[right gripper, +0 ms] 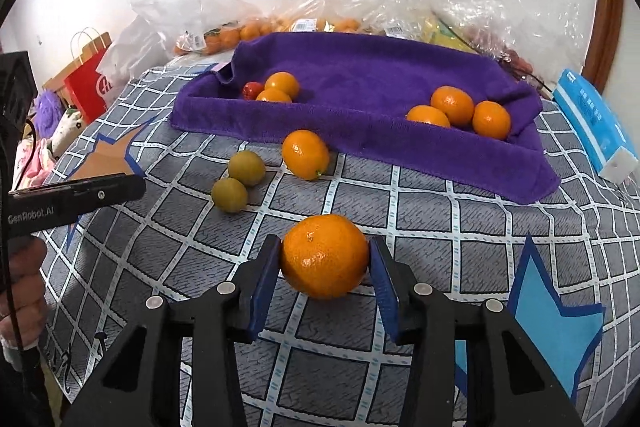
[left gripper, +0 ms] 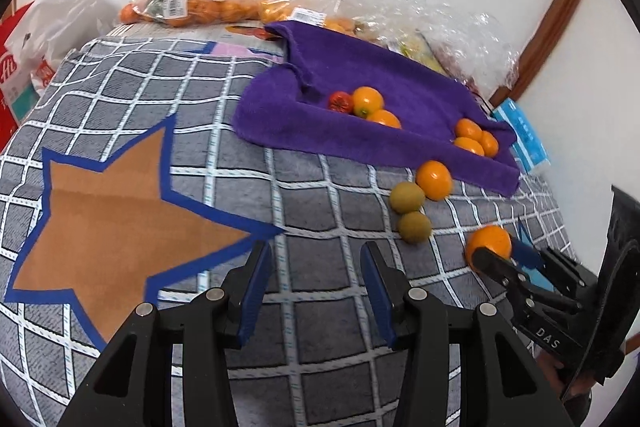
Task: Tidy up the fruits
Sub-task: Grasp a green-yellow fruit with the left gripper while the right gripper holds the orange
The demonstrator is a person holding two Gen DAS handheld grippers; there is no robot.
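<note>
Orange (right gripper: pixel 324 257) pinched between right gripper (right gripper: pixel 325 269) jaws; left gripper (left gripper: pixel 316 287) jaws spread, empty.

Mandarin (right gripper: pixel 324 257) sits on the checked cloth; an orange (right gripper: pixel 305 154) and two green fruits (right gripper: pixel 246 167) lie beyond; six fruits rest on the purple towel (right gripper: pixel 360 83)

Each black hand-held gripper (right gripper: pixel 324 267) has blue finger pads (right gripper: pixel 262 291) (silver screws, white lettering).

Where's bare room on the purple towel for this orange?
Free: middle of the purple towel, between the three-orange cluster and the tomato group. Crowded: the towel's front edge, with a loose orange and two green fruits.
</note>
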